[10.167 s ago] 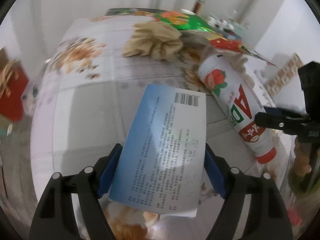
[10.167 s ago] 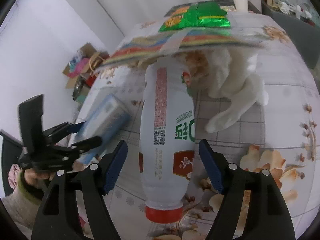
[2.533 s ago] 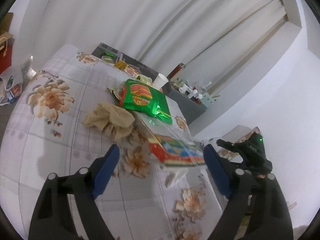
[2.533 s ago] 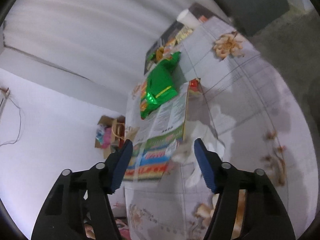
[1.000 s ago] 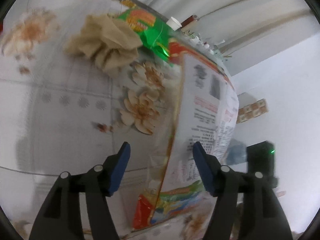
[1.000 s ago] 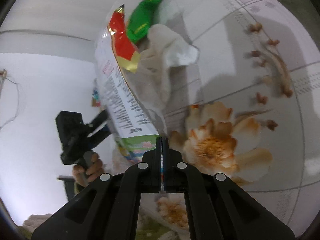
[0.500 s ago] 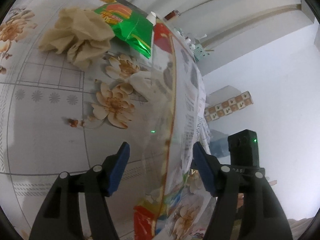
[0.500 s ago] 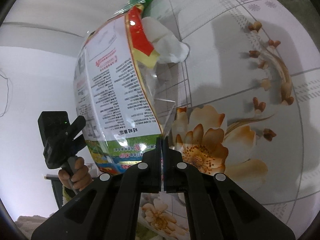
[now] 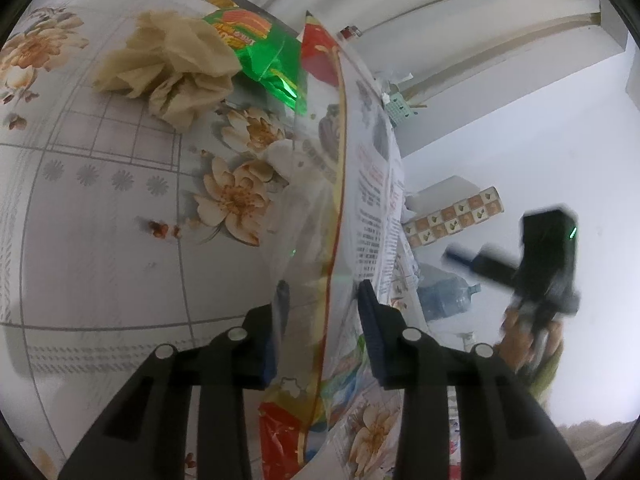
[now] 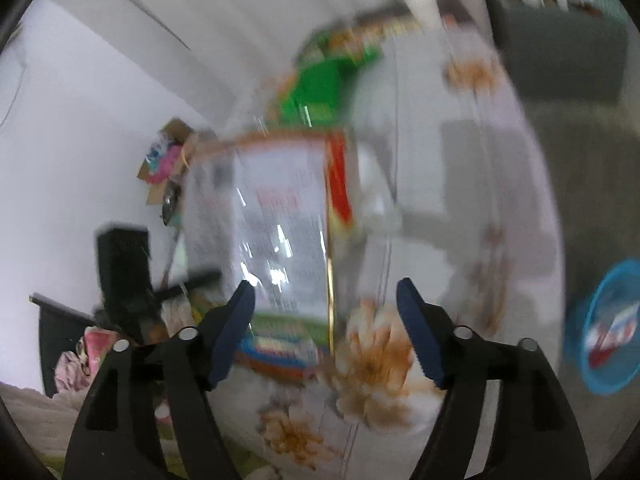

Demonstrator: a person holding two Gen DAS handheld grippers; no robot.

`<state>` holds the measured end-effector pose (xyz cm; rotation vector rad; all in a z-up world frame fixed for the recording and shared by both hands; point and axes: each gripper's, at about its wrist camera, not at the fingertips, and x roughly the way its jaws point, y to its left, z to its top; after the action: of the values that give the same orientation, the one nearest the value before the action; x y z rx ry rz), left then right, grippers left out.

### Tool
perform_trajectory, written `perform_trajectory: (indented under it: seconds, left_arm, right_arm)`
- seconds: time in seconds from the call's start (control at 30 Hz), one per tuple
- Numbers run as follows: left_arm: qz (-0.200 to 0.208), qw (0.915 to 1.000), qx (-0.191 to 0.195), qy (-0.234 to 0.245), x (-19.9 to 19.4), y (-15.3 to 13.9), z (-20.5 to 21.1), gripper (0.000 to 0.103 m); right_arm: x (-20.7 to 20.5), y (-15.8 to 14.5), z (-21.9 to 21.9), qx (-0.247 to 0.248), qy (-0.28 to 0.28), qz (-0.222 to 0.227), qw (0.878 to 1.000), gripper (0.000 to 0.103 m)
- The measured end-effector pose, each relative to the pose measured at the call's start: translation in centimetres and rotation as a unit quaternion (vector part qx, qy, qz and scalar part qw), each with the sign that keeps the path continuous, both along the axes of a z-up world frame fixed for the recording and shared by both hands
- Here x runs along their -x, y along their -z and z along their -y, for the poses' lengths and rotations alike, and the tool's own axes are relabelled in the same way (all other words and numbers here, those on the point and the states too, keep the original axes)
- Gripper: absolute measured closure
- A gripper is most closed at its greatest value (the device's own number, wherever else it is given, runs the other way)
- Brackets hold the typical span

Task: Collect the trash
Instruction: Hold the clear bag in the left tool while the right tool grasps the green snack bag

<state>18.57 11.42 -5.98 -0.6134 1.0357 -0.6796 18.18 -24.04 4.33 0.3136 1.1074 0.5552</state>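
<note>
A large snack wrapper (image 9: 362, 184), clear with white print and a red and gold edge, stands on edge over the flowered tablecloth (image 9: 92, 216). My left gripper (image 9: 322, 300) has its jaws narrowed around the wrapper's lower edge; a small gap still shows on each side. The wrapper also shows in the blurred right wrist view (image 10: 280, 220). My right gripper (image 10: 326, 304) is open and empty, pulled back from the wrapper. A crumpled beige napkin (image 9: 172, 68), a green snack bag (image 9: 260, 52) and a white tissue (image 9: 284, 156) lie on the table.
A blue basin (image 10: 604, 328) with a bottle inside sits on the floor at the right. A cardboard box (image 10: 168, 160) of clutter stands by the wall. A water jug (image 9: 444, 292) is beyond the table edge. A paper cup (image 10: 420, 4) stands at the table's far end.
My right gripper has opened, let go of the wrapper and moved back fast. My left gripper's jaws have closed in around the wrapper's lower edge.
</note>
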Motion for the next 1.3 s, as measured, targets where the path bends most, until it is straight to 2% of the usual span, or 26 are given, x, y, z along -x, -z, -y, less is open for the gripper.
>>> perform_trajectory:
  seconds: [0.1,0.17,0.2,0.33,0.4,0.47,0.63,0.73,0.9,1.0,1.07,1.17,1.3]
  left_arm:
    - [0.0,1.0,0.0,-0.002,0.3,0.2,-0.1,0.069]
    - [-0.002,1.0,0.001,-0.004,0.5,0.2,-0.3,0.069]
    - [-0.006,1.0,0.003,-0.005,0.5,0.3,-0.3,0.069]
    - [-0.017,0.9998,0.001,-0.007,0.2,0.5,-0.1,0.069]
    - [-0.016,0.9998,-0.005,-0.007,0.3,0.4,0.0,0.069]
    - [-0.018,0.9998,-0.005,-0.007,0.4,0.3,-0.2,0.069]
    - [-0.031,0.9995,-0.001,-0.006,0.2,0.5,0.0,0.069]
    - [-0.035,0.9994,-0.003,-0.003,0.1,0.8,0.1,0.069]
    - [-0.037,0.9993,-0.001,-0.002,0.0,1.1,0.1,0.069]
    - [-0.038,0.9993,0.001,-0.002,-0.2,1.3,0.3,0.069]
    - [-0.036,0.9993,0.001,-0.002,-0.2,1.2,0.2,0.069]
    - [-0.035,0.9994,0.002,-0.002,-0.3,1.4,0.4,0.069]
    - [-0.032,0.9995,0.008,0.0,0.1,1.4,0.1,0.071]
  right_arm:
    - [-3.8,-2.4,-0.2,-0.051,-0.001,0.031,0.998,0.019]
    - [-7.0,-2.4,-0.7,-0.114,-0.008,0.021,0.993,0.017]
    - [-9.5,-1.6,-1.2,-0.148,-0.006,-0.001,0.989,0.017]
    - [-17.7,2.9,-3.8,-0.196,0.01,-0.096,0.976,0.017]
    - [-21.3,5.9,-4.8,-0.204,0.015,-0.144,0.968,0.017]
    - [-23.9,8.8,-5.8,-0.187,0.022,-0.177,0.966,0.017]
    - [-27.2,13.2,-7.7,-0.164,0.028,-0.232,0.958,0.017]
    - [-28.5,15.0,-8.8,-0.16,0.027,-0.249,0.955,0.017]
    - [-29.3,14.7,-10.7,-0.16,0.007,-0.233,0.959,0.017]
    - [-29.5,14.7,-11.7,-0.139,-0.001,-0.228,0.964,0.037]
    - [-29.3,15.0,-12.3,-0.136,-0.004,-0.235,0.962,0.054]
    - [-28.8,14.9,-12.4,-0.133,-0.003,-0.23,0.964,0.066]
    - [-28.1,14.8,-11.9,-0.15,0.004,-0.23,0.962,0.076]
